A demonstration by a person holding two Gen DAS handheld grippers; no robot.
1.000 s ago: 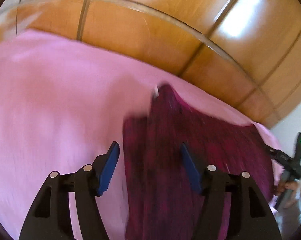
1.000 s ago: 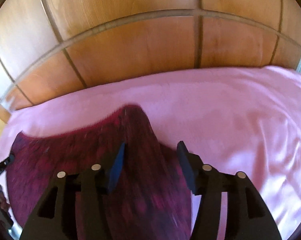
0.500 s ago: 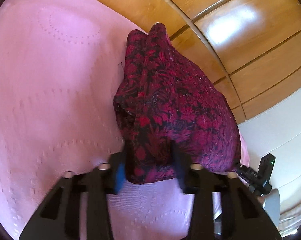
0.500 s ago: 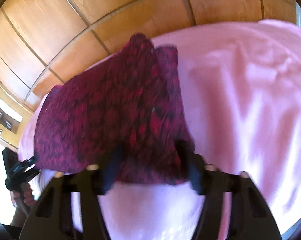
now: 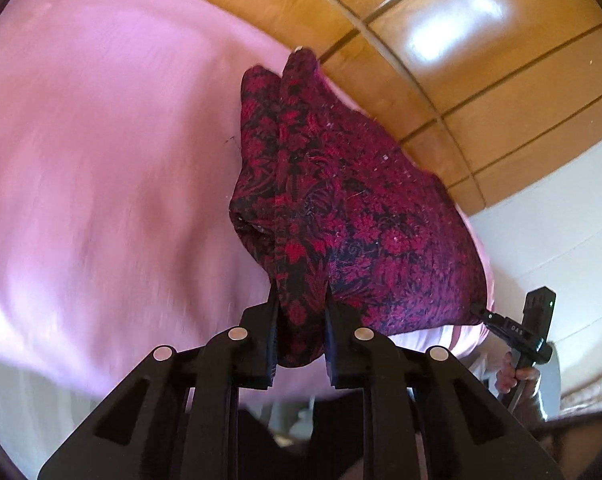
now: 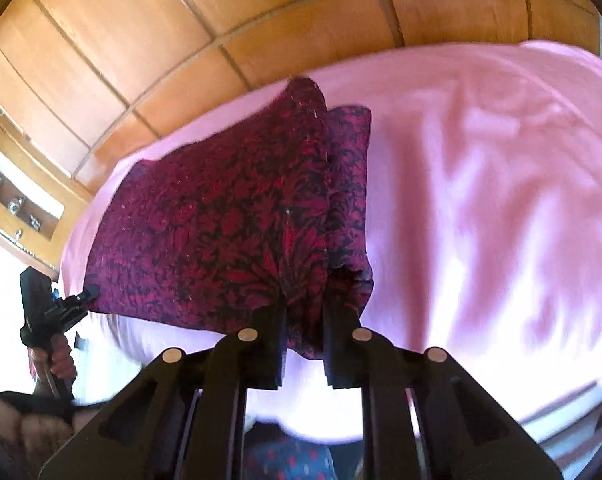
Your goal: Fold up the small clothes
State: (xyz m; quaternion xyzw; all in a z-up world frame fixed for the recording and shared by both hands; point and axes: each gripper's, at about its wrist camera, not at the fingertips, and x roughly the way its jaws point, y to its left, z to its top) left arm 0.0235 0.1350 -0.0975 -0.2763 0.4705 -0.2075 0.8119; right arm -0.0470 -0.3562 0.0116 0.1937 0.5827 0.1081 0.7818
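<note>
- A pink bedspread [image 5: 101, 168] is covering the bed, its far edge lying against glossy wooden panelling [image 5: 453, 60] that is catching window glare.
- In the right wrist view, a small recessed shelf [image 6: 17, 204] is showing in the woodwork at the left; a pale wall [image 5: 561, 208] is standing to the right in the left wrist view.
- The dark red floral garment [image 5: 341, 216] is lying on the bedspread near the panelling, with its near edge being lifted at two corners.
- The left hand-held gripper [image 5: 301, 320] is closing narrow, its fingers pinching a bunched corner of the garment between them.
- The right hand-held gripper [image 6: 304, 328] is likewise closing narrow, with the garment's other corner pressed between its fingers.
- Each view is also catching the other tool at the garment's far corner, with a hand [image 6: 55, 360] wrapped around its handle.
- The bedspread is blurring with motion, so its texture is hard to read.
- What the shelf is holding is too small to make out.
- The garment's type is unclear, since folds are hiding its shape.
</note>
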